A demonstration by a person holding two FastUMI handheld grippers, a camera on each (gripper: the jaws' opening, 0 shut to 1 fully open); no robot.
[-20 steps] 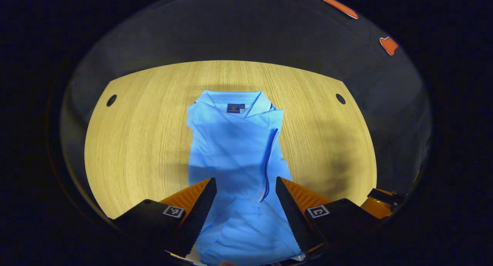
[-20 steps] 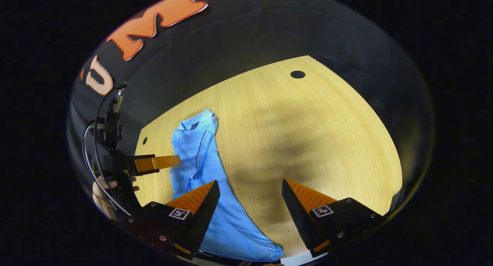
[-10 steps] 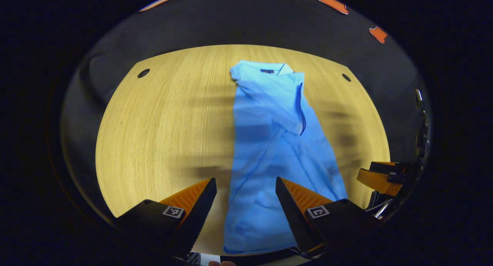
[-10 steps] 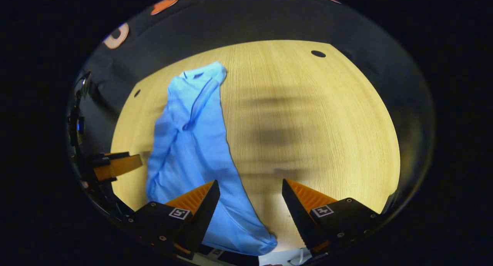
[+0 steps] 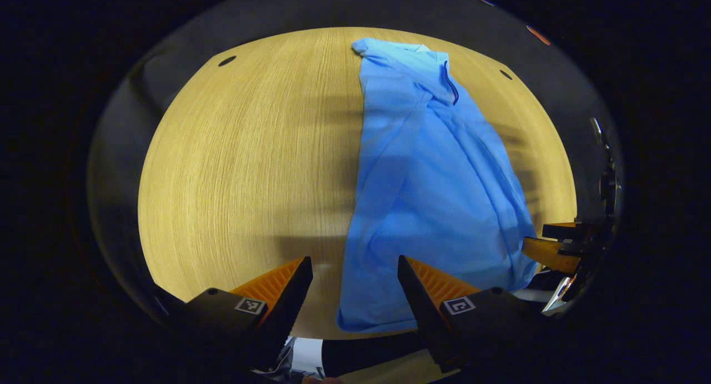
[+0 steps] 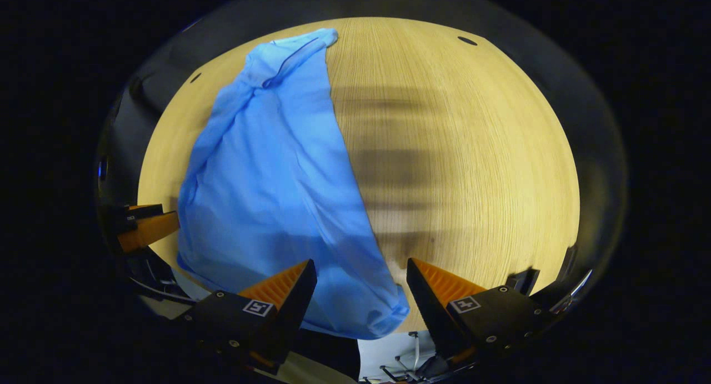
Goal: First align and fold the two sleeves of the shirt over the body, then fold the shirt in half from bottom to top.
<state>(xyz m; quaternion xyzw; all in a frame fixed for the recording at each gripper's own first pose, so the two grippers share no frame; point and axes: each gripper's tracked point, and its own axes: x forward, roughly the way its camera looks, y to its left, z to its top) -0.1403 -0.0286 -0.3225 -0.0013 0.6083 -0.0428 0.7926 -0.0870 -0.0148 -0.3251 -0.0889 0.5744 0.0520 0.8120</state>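
While spread across the pale wooden table (image 5: 233,167), lies flat and long: blue shirt (image 5: 427,195), sleeves already folded in over the body, long axis running from the near table edge away toward the far edge. Collar end far off, hem end near and reaching right up to the table's near edge. In the right gripper view, same shirt (image 6: 272,178) with collar at top, hem at bottom, bottom corner hanging just at the edge. No readable label or writing on the cloth; collar tag too small and too tilted to make out.

Left gripper (image 5: 354,287): fingers spread wide, holding nothing, hovering above the hem's left corner, which shows in the gap between them. Right gripper (image 6: 361,289): fingers likewise spread, nothing pinched, hem's right corner showing between them. Square printed markers on the finger bases, not readable as text.
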